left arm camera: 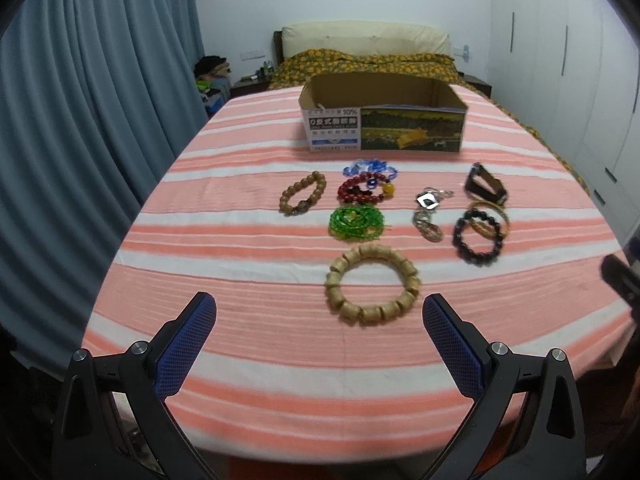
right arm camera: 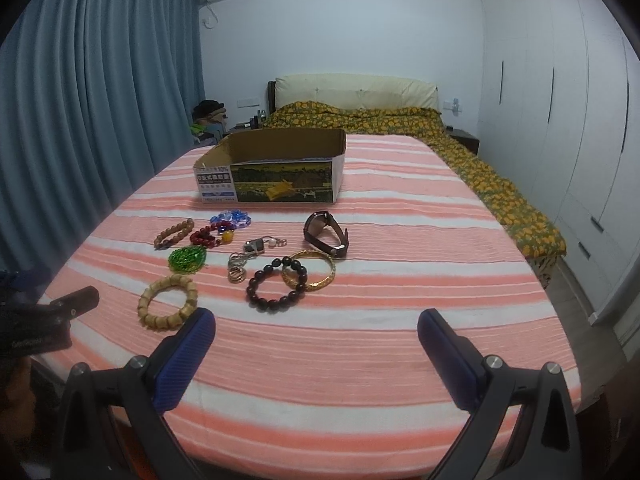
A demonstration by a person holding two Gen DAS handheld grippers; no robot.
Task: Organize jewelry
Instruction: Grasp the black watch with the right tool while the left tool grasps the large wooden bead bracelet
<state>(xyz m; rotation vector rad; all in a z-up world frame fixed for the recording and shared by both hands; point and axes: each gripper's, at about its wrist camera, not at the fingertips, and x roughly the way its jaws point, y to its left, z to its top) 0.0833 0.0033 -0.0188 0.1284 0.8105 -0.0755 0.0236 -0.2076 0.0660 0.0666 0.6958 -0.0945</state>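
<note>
Several pieces of jewelry lie on the striped cloth in front of an open cardboard box (left arm camera: 382,126) (right arm camera: 272,176). A pale wooden bracelet (left arm camera: 372,284) (right arm camera: 168,297) lies nearest. Behind it are green beads (left arm camera: 355,221) (right arm camera: 187,259), a red bead bracelet (left arm camera: 364,190), blue crystal beads (left arm camera: 370,166), a brown bead bracelet (left arm camera: 303,193), a metal chain (left arm camera: 428,216) (right arm camera: 244,258), a dark bead bracelet (left arm camera: 478,240) (right arm camera: 276,283), a gold bangle (right arm camera: 310,269) and a watch (right arm camera: 326,234). My left gripper (left arm camera: 320,314) is open, just short of the wooden bracelet. My right gripper (right arm camera: 316,330) is open and empty.
The pink-and-white striped cloth (left arm camera: 248,344) covers a bed, with a yellow-patterned quilt (right arm camera: 500,192) at the far end and right side. Blue curtains (left arm camera: 80,120) hang on the left, white wardrobes (right arm camera: 560,120) on the right. The other gripper shows at the right edge (left arm camera: 620,276).
</note>
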